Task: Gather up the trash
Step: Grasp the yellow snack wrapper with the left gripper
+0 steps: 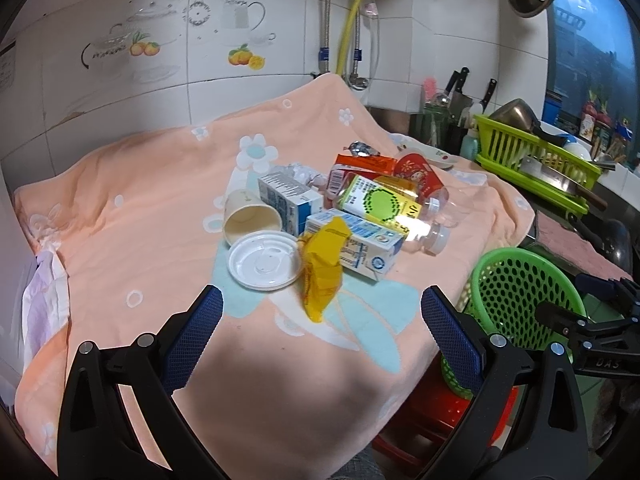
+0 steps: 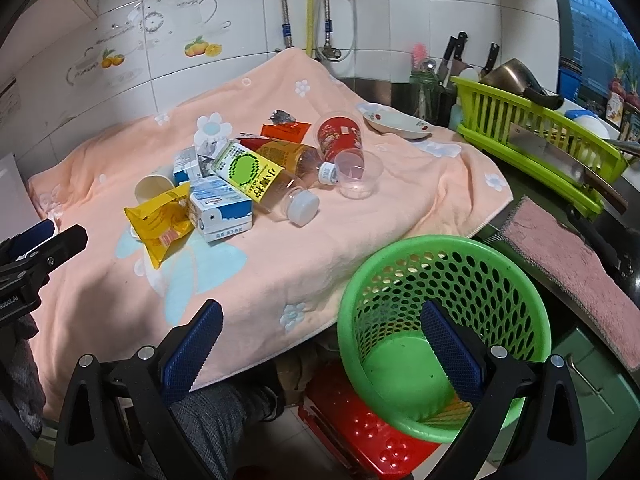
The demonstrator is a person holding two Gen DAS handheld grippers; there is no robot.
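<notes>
A peach floral towel (image 1: 132,216) covers the surface, and the trash lies heaped near its middle. Going left to right in the left wrist view: a paper cup (image 1: 250,216) lies on its side with its mouth toward the camera, and a white plastic lid (image 1: 264,266) rests just at its 6 o'clock, touching the cup's rim. At the lid's 3 o'clock a crumpled yellow wrapper (image 1: 322,276) drapes over a blue-and-white milk carton (image 1: 368,246). A 2nd carton (image 1: 288,196) sits at the cup's 2 o'clock. Behind them, a clear bottle with a yellow-green label (image 1: 380,202) lies on its side, white cap pointing toward 4 o'clock, with a red cup (image 1: 418,174) and an orange packet (image 1: 366,164) beyond it at 12 o'clock.

The left gripper (image 1: 322,316) hangs over the towel's near part, its 2 blue-padded fingers spread wide with nothing between them, at the wrapper's 6 o'clock.

Off the towel's right edge stands a green perforated basket (image 2: 404,280) on a red stool (image 2: 360,436). The right gripper (image 2: 322,328) is spread wide and empty too, its right finger over the basket's mouth, its left over the towel's edge. A green dish rack (image 2: 520,128) sits at the far right, around 2 o'clock.
</notes>
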